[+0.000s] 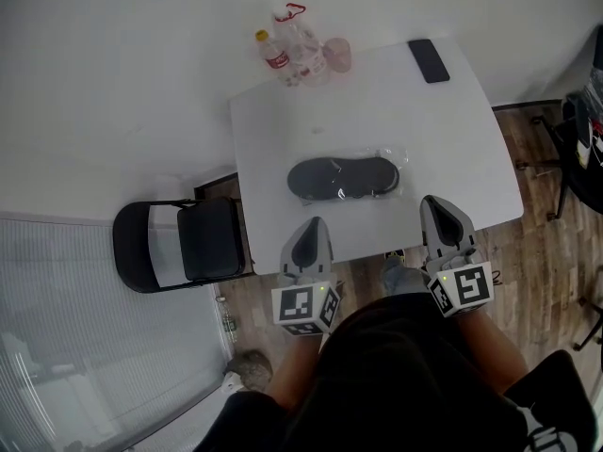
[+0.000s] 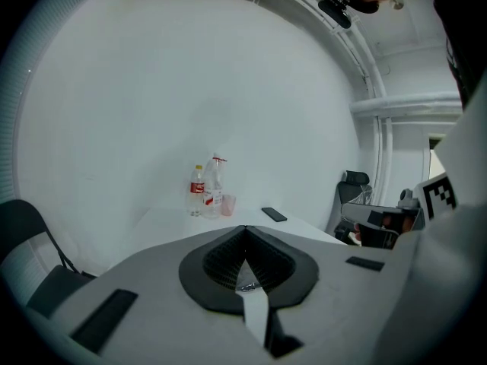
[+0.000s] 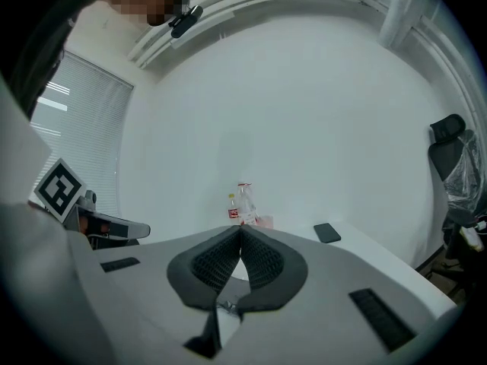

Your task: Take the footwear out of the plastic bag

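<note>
Both jaw pairs are sitting pressed together with nothing between them: the left gripper point(image 2: 244, 228) is showing its pads meeting tip to tip, and the right gripper point(image 3: 240, 230) is doing the same. Neither is touching anything. Both are hovering over the near edge of the white table point(image 1: 377, 102), tips pointing away from the person.

The footwear point(image 1: 341, 178), a dark flat pair as far as I can tell, is lying sideways just ahead of the jaw tips. It is lying ahead of the left tips and ahead and inward of the right tips, apart from both. The clear plastic bag point(image 1: 390, 155) is wrapping it completely; I am seeing no open mouth from here, and which end opens is not readable. Neither gripper view is showing the bag, since the jaw bodies are blocking the near tabletop.

Far beyond the tips, at the back of the table, two bottles point(image 1: 287, 47) and a pink cup point(image 1: 337, 55) are standing close together, and a phone point(image 1: 429, 60) is lying beyond the right tips. A folding chair point(image 1: 179, 243) is standing off to the left of the left jaws.

Task progress: judging nothing done yet. Remaining work: spreading jaws, reaching forward, pinning or pinching the bag with one gripper, and pulling the footwear out with the other.
</note>
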